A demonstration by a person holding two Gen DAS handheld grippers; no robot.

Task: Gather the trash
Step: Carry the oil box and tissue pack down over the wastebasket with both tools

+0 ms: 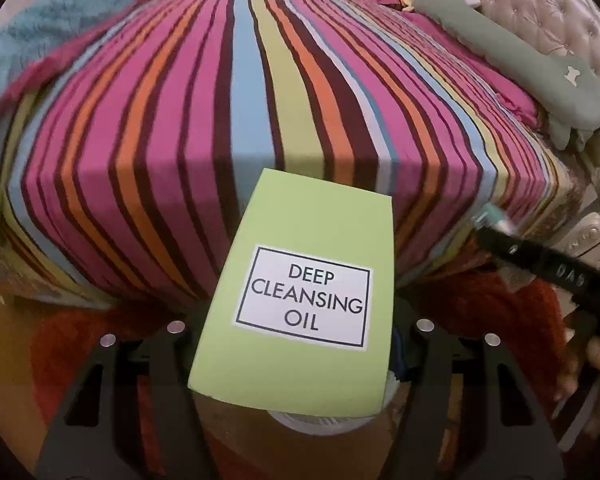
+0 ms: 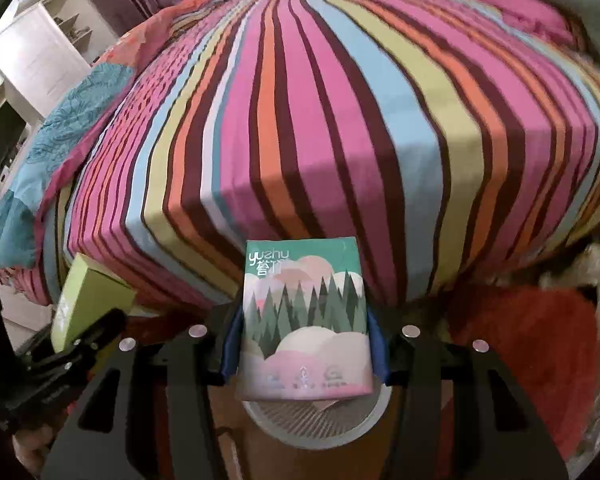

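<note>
Clamping green box (image 1: 300,292) marked "DEEP CLEANSING OIL" in left gripper (image 1: 300,332), right gripper (image 2: 304,344) clamped on "yuzhu" tissue pack (image 2: 304,320), both just before striped bed (image 1: 260,100) edge.

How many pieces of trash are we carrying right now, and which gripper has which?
2. The green box labelled as cleansing oil is in the left gripper; the tissue pack with the forest print is in the right gripper. More may lie out of view.
</note>
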